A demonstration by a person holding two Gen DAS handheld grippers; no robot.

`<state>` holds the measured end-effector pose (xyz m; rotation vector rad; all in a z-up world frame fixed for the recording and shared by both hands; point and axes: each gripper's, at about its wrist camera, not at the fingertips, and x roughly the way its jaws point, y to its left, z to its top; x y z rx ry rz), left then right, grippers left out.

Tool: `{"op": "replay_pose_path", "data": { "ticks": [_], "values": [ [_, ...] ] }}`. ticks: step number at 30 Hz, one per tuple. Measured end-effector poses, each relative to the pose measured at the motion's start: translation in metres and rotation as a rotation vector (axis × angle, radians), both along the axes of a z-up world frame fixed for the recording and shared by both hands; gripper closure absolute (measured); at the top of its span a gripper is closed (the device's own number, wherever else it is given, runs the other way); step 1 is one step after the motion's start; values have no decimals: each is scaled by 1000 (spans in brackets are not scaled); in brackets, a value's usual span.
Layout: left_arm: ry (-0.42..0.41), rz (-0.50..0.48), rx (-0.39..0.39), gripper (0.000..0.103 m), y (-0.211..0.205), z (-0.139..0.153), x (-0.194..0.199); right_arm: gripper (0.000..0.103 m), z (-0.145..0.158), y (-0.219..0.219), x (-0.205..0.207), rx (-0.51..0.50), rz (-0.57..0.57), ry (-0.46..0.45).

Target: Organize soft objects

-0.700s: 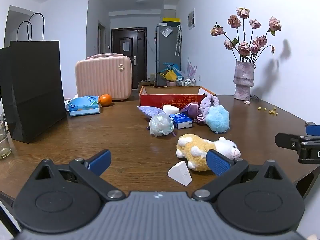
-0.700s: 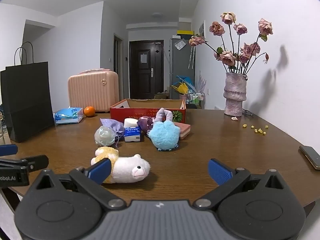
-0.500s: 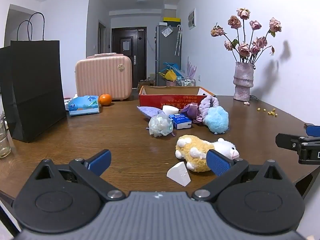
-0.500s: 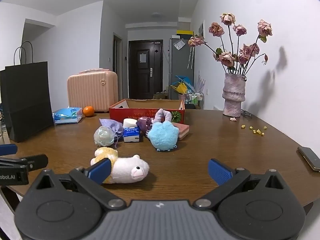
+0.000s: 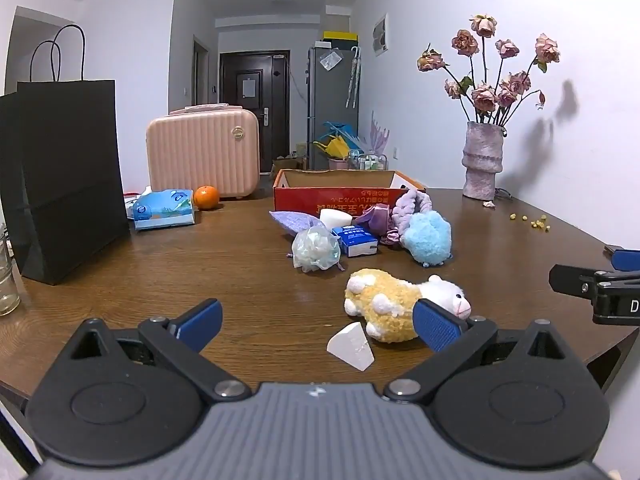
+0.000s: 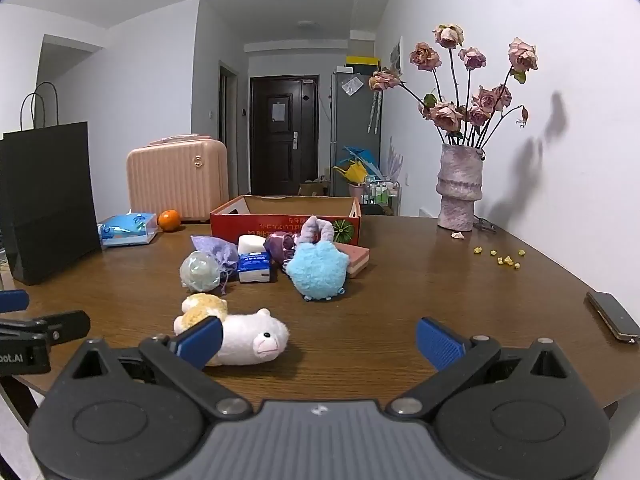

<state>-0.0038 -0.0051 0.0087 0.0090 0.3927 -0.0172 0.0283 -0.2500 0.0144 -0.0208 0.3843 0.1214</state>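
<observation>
A yellow-and-white plush sheep (image 5: 396, 300) lies on the brown table (image 5: 240, 264), just beyond my open left gripper (image 5: 318, 322); it also shows in the right wrist view (image 6: 240, 332). A white foam wedge (image 5: 352, 346) lies beside it. Further back lie a fluffy blue toy (image 5: 428, 238), a mesh bath puff (image 5: 316, 248), a purple pouch (image 5: 292, 220), a tissue pack (image 5: 356, 240), a white sponge (image 5: 334, 218) and purple scrunchies (image 5: 380, 220), in front of an open red cardboard box (image 5: 340, 196). My right gripper (image 6: 318, 340) is open and empty, near the table's front edge.
A black paper bag (image 5: 68, 184) stands left. A pink suitcase (image 5: 202, 158), an orange (image 5: 206, 197) and a blue wipes pack (image 5: 162, 208) sit at the back left. A vase of dried roses (image 5: 482, 160) stands back right. A phone (image 6: 612, 316) lies at the right edge.
Both views have shifted slightly; the objects sit a little lower and closer in frame. Nothing on the table has moved and both grippers stay open.
</observation>
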Motion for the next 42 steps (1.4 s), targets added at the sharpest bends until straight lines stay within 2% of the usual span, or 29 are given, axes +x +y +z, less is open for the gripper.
{"op": "replay_pose_path", "data": {
  "ticks": [42],
  "values": [
    [-6,-2,1,0,1,1,-2,0,0,4,-3,-11,7,0]
  ]
}}
